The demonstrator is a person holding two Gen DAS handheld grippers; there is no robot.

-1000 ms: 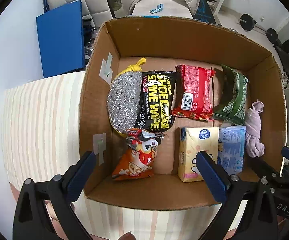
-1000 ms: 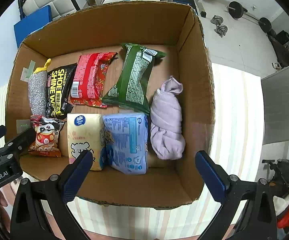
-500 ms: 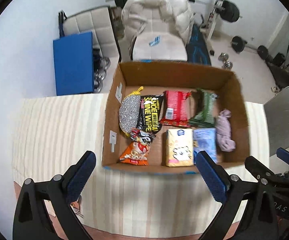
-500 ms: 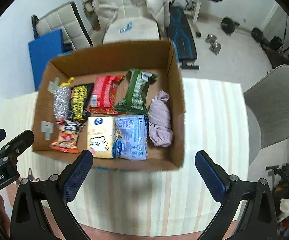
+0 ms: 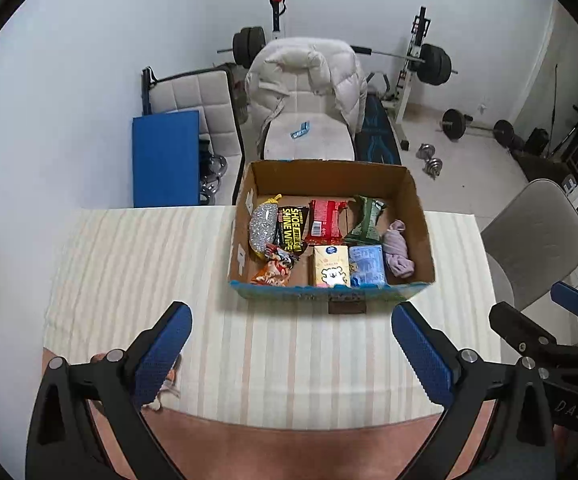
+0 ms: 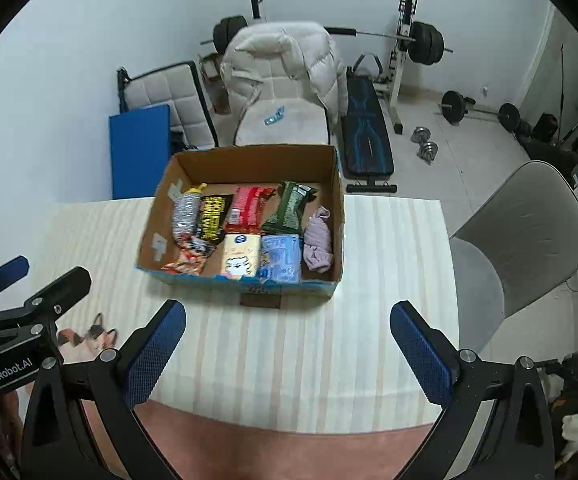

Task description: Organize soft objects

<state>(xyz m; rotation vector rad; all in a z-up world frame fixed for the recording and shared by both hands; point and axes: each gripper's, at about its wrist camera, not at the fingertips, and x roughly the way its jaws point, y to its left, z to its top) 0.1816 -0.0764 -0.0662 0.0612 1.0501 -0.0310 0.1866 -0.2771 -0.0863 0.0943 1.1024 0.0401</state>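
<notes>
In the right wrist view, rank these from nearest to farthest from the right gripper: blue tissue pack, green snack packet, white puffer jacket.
Measured from the right gripper:
1. Blue tissue pack, front row of the cardboard box.
2. Green snack packet, back row, just behind it.
3. White puffer jacket, draped on the chair beyond the box.

Both grippers now sit well back from the cardboard box [image 5: 331, 298], above the near part of the striped tablecloth [image 5: 289, 352]; a second ago they hung right over the box opening. Left gripper [image 5: 293, 354] and right gripper [image 6: 289, 352] are clear of the box, jaws spread wide. The box fills far less of each view. The room behind comes into sight: padded chair [image 5: 309, 120], weight bench [image 6: 365, 136], grey chair [image 6: 529, 232].
</notes>
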